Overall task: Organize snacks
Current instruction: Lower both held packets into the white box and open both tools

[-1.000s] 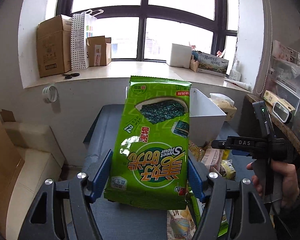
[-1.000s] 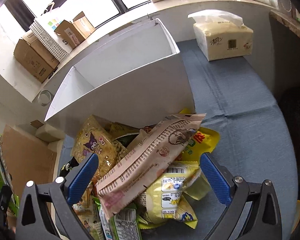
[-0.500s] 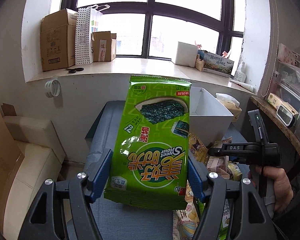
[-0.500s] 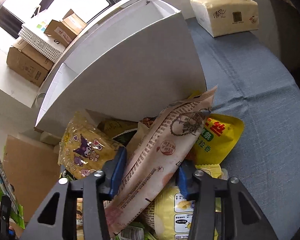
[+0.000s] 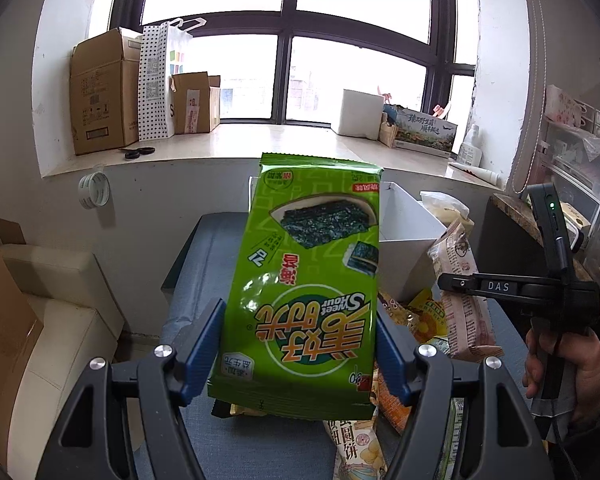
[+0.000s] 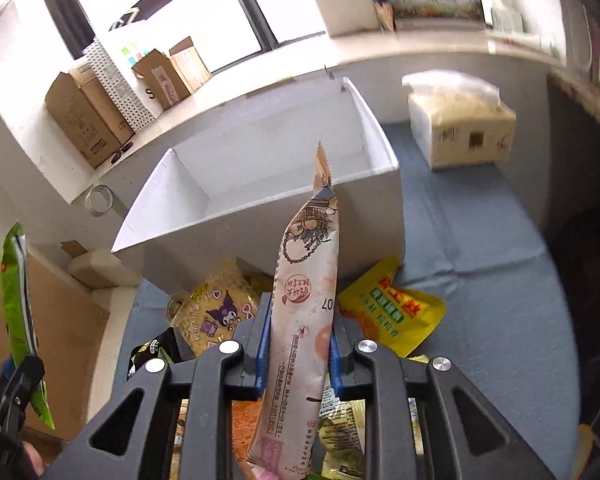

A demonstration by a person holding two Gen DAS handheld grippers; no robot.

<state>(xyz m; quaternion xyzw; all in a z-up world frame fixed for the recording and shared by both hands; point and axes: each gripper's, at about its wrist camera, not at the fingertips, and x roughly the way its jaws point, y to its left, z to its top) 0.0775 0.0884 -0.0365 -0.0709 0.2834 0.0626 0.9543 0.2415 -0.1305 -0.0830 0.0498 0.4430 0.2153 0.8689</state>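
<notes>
The left claw (image 5: 300, 344) grips a green seaweed bag (image 5: 304, 284) upright. The right claw (image 6: 298, 346) pinches a pink snack pouch (image 6: 304, 320), lifted above the snack pile (image 6: 388, 312), white bin (image 6: 260, 184) at twelve o'clock.

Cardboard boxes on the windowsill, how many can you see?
3. The tall one stands far left, a smaller one sits right of the dotted paper bag, a white one lies further right. Others may be hidden.
</notes>
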